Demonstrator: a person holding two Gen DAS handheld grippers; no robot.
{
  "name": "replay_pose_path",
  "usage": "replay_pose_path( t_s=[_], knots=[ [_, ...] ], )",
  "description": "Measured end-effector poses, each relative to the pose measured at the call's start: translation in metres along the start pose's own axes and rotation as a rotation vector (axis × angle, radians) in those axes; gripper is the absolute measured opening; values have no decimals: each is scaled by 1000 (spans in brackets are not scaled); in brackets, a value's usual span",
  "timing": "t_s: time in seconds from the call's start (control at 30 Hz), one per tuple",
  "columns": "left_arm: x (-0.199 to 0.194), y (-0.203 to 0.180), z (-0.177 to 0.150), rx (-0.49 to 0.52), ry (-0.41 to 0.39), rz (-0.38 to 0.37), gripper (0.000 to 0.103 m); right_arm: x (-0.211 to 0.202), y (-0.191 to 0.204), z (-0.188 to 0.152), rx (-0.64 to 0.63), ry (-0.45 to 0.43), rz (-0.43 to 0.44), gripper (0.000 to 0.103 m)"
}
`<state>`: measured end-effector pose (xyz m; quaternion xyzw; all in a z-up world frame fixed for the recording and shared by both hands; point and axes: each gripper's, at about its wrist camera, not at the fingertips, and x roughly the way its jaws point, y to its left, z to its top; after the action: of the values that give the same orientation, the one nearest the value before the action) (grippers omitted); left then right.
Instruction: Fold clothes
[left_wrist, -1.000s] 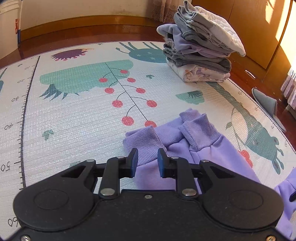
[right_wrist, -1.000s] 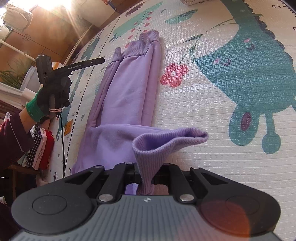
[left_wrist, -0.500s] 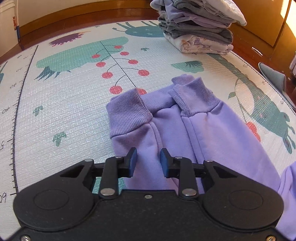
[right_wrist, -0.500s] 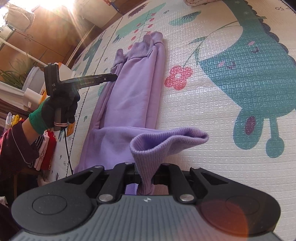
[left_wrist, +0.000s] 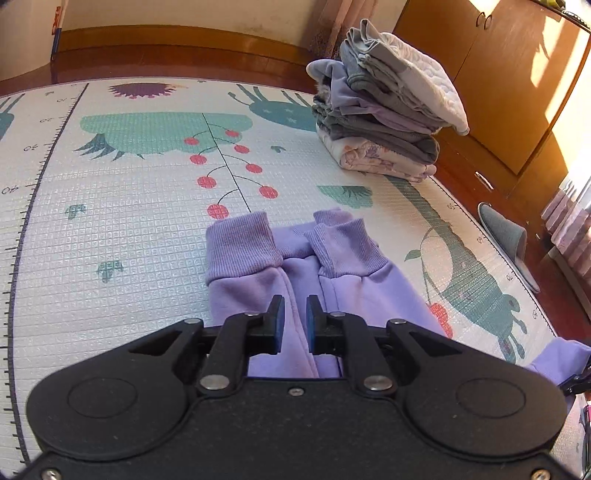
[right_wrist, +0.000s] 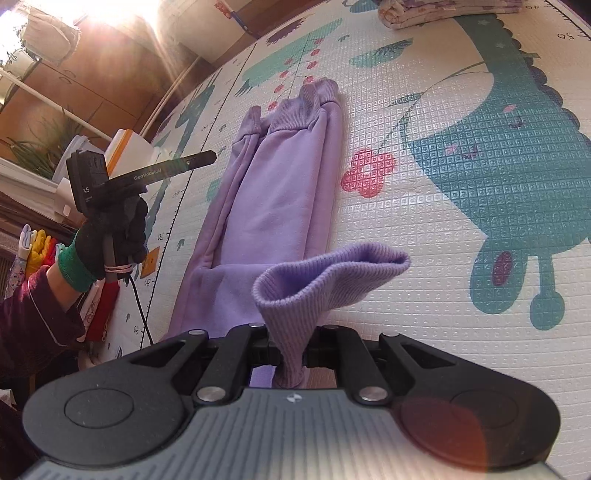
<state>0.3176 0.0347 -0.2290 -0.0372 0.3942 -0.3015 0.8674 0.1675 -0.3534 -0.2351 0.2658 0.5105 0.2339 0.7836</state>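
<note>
Right tool (right_wrist: 293, 356) is clenched on the ribbed waistband (right_wrist: 325, 280) of the purple sweatpants (right_wrist: 273, 195), lifting that end into a loose open loop above the play mat (right_wrist: 461, 122). Left tool (left_wrist: 293, 321) hangs released over the leg end of the same garment, its blue-padded fingers (left_wrist: 277, 314) parted with a narrow gap and nothing between them; seen from the right wrist, it sits in a gloved hand (right_wrist: 110, 236) clear of the fabric, off the left long edge.

Both legs lie flat and stacked lengthwise on the mat, their ribbed cuffs (left_wrist: 243, 247) side by side at the far end, one cuff edge slightly turned up. Beyond the cuffs the mat is bare up to its far border, and to the left of the sweatpants it is also open. A stack of folded clothes (left_wrist: 384, 122) sits at the mat's far right corner, well apart from the cuffs. A grey slipper (left_wrist: 506, 236) lies on the wooden floor just off the mat's right edge.
</note>
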Motion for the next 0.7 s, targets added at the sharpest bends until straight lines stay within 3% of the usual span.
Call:
replay_pose_path(
  t_s=[0.2,0.3,0.37,0.43,0.63,0.7],
  knots=[
    [-57,-12,-55,66,18,-24,8,-31,16,17,-14,-95,110,10],
    [-56,-24,-74,61,32,-80,8,-48,17,21,23,-146,176,10],
    [-42,-30,-89,72,75,-99,8,-50,10,18,56,-149,167,10],
    [-23,-35,-106,107,149,-73,8,-49,-1,12,98,-147,130,10],
    [-60,-29,-99,20,59,-169,8,-49,-17,-7,183,-150,103,9],
    [-60,-34,-106,19,77,-190,8,-49,-17,-8,186,-152,101,9]
  ],
)
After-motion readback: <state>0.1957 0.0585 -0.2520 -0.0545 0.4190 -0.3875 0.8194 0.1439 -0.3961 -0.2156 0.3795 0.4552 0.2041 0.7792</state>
